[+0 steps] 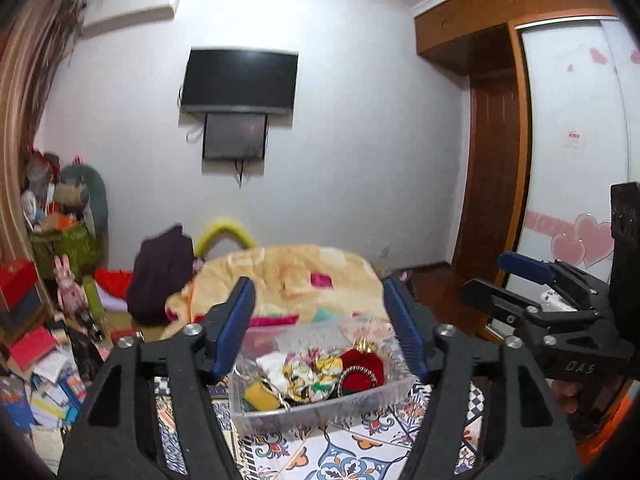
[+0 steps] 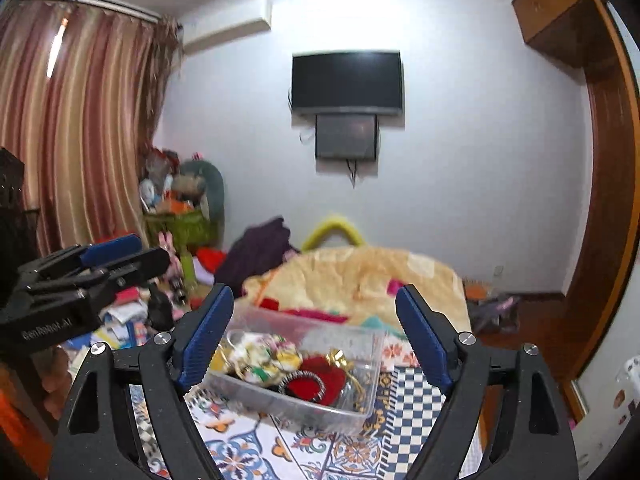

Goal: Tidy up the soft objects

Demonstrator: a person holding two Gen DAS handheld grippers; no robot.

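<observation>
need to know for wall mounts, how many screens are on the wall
2. A large black TV is mounted high on the white wall, and a smaller dark screen hangs directly beneath it, touching its bottom edge. No others show.

From my remote seat, the clear plastic bin (image 1: 320, 404) looks glossy and see-through, holding a floral cloth scrunchie (image 1: 312, 372) and a red velvety pouch (image 2: 320, 384) (with shiny gold trim). Both my left gripper (image 1: 320, 328) and right gripper (image 2: 316, 336) are matt black plastic with ribbed blue pads (image 1: 236, 320) and bright metal screws. The patterned bedsheet (image 2: 248, 452) is smooth cloth; the blanket (image 1: 296, 276) beyond looks fleecy.
</observation>
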